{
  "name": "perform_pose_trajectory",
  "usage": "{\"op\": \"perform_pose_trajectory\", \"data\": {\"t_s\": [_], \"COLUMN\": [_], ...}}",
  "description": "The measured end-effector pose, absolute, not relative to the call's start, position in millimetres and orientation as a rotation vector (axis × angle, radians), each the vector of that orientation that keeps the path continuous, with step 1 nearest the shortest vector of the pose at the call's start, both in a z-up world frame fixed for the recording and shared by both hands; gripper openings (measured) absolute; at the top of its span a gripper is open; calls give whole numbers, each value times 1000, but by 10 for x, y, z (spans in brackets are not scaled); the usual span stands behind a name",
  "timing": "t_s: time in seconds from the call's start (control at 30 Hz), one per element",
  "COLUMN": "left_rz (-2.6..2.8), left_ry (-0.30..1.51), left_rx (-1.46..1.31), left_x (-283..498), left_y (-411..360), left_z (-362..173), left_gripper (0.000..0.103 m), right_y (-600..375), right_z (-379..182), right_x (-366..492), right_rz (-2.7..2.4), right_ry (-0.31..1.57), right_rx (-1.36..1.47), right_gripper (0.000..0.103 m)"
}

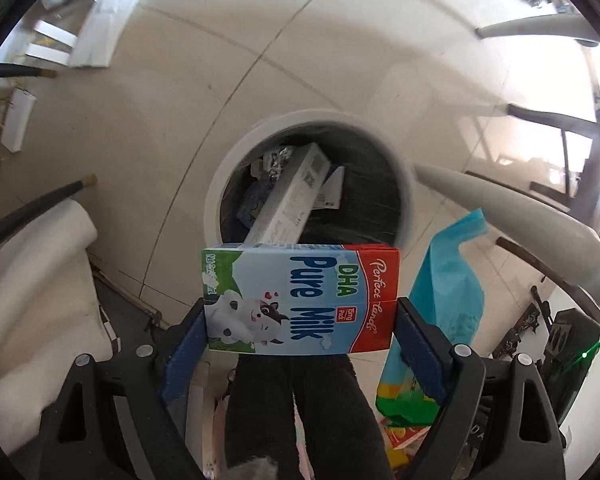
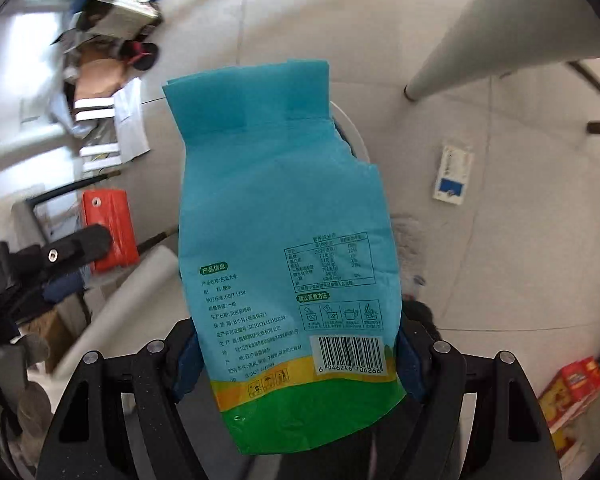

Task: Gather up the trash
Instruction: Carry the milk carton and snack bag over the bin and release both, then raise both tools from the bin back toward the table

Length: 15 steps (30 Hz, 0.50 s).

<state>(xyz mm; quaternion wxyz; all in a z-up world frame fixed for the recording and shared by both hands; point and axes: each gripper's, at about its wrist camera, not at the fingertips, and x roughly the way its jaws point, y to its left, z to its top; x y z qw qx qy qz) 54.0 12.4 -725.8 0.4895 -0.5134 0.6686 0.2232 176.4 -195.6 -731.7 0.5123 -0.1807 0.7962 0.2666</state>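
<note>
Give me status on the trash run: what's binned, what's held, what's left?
Binned: a long white box and other scraps lie in the bin. Held: the left gripper clamps a milk carton above it; the right gripper clamps a blue bag. Left: a small white box on the floor.

Black hand-held gripper [image 1: 300,320] frames, blue finger pads [image 1: 420,344], silver screws [image 1: 462,349].

Milk carton [image 1: 300,300] sideways above white bin [image 1: 216,200] holding boxes; blue rice bag [image 2: 284,240] upright, crumpled, top torn open.
</note>
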Motion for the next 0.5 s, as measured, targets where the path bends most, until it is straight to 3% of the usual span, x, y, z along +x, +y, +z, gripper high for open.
{"op": "perform_pose_trajectory", "data": {"t_s": [0.1,0.2,0.3,0.37,0.5], "left_rz": [537,538,553,565,608], "left_ry": [1649,1654,1660,1656,1648], "left_rx": [-1251,-1268,-1250,-1250,-1219], "left_x": [556,553,525,507,442], "left_y": [154,177,191,200,180], "left_z": [-7536,-7678,-7674,-7635,-7536], "left_gripper": [89,102,103,103,103], "right_y": [-1914,-1837,-1643,-1581,-1508], "right_z": [-7699,-7977,-8133,-8197,-8125], "right_x": [1823,1876,1929,1928,1908], "right_rz": [623,613,642,643,646], "right_ry": [1944,1981,1985,1991,1965], "right_rx": [-429,-419,-447,-471,-490], "right_gripper": [80,83,89,102,103]}}
